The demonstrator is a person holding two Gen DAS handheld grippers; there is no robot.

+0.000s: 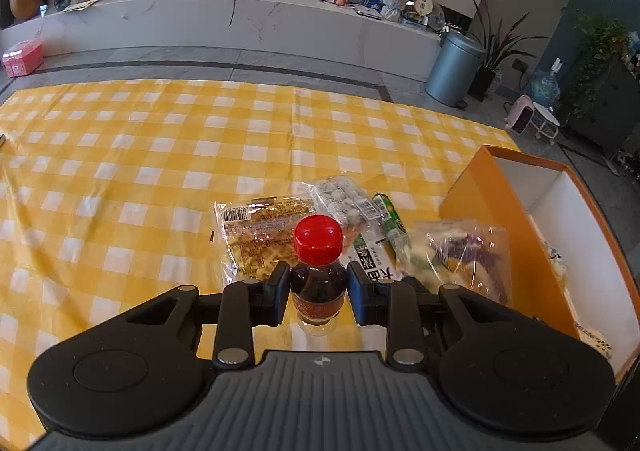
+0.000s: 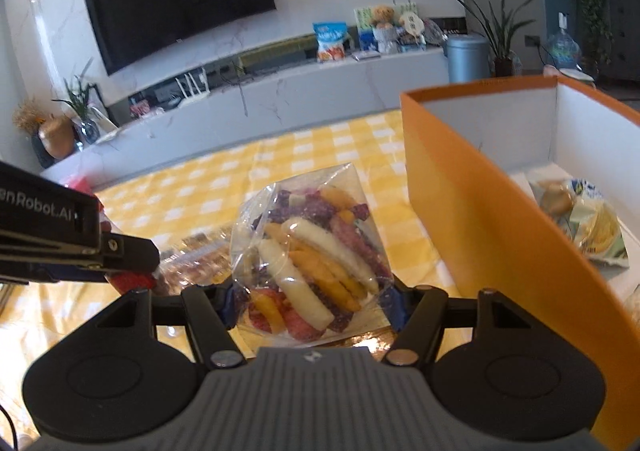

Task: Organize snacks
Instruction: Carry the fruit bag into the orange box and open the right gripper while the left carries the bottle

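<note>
My left gripper (image 1: 318, 293) is shut on a small dark drink bottle (image 1: 318, 287) with a red cap, upright above the yellow checked tablecloth (image 1: 120, 155). Behind it lie a clear bag of yellow sticks (image 1: 256, 235), a bag of white balls (image 1: 344, 199) and a green-and-white packet (image 1: 390, 223). My right gripper (image 2: 312, 305) is shut on a clear bag of mixed dried fruit and vegetable chips (image 2: 312, 251), which also shows in the left wrist view (image 1: 460, 255). The orange box (image 2: 472, 203) with a white inside stands just right of it and holds a snack bag (image 2: 580, 219).
The orange box (image 1: 516, 235) sits at the table's right edge. The left gripper's body (image 2: 60, 235) reaches in from the left of the right wrist view. Beyond the table are a TV console (image 1: 240, 19), a grey bin (image 1: 454, 67) and plants.
</note>
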